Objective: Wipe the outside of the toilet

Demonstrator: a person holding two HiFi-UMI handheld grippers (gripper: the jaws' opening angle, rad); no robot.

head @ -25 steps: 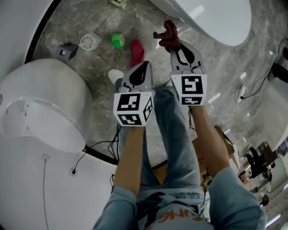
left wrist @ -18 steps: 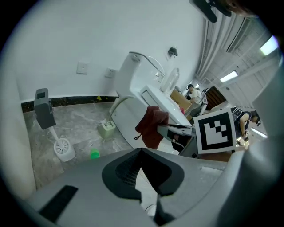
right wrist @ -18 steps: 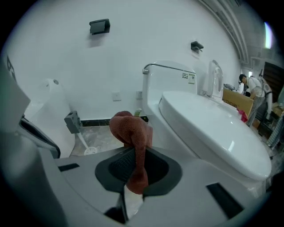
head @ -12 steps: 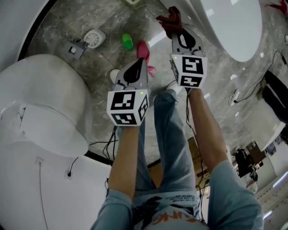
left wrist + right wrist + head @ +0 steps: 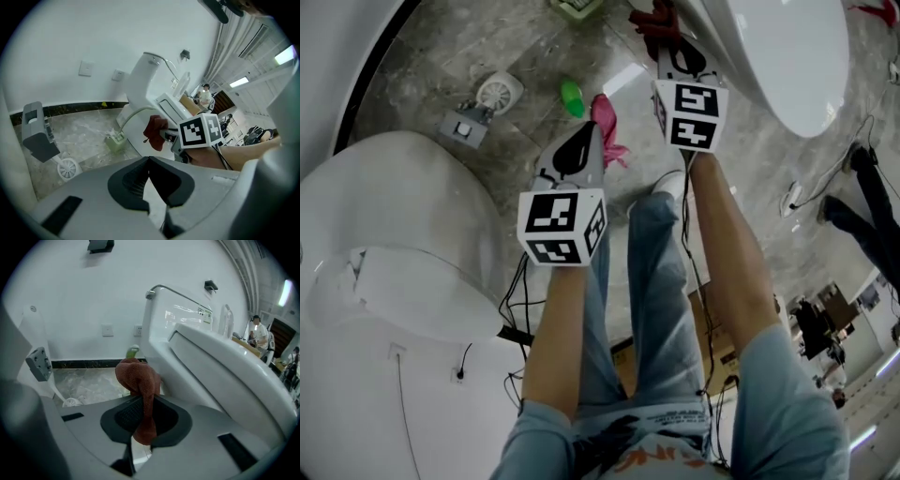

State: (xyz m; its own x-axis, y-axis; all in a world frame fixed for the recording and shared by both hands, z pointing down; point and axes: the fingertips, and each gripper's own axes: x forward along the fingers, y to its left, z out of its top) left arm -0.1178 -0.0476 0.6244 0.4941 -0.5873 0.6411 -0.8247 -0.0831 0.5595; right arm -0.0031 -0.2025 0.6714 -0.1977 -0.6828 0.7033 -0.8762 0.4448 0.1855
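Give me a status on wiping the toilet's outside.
Done: the dark red terry cloth is picked up and pinched in the right gripper. In hand: the cloth is held close beside the white ceramic toilet, though contact cannot be confirmed. Left: the wiping itself, as no wiped patch shows on the toilet. The left gripper is shut with nothing in it.

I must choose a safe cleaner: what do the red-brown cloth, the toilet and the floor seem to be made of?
Cloth: probably microfibre or terry, matt; a fine looped weave shows.
Toilet: likely glazed ceramic, glossy white with sharp reflections; the lid may be plastic.
Floor: polished stone or stone-look tile, with grey veining and bright glare.
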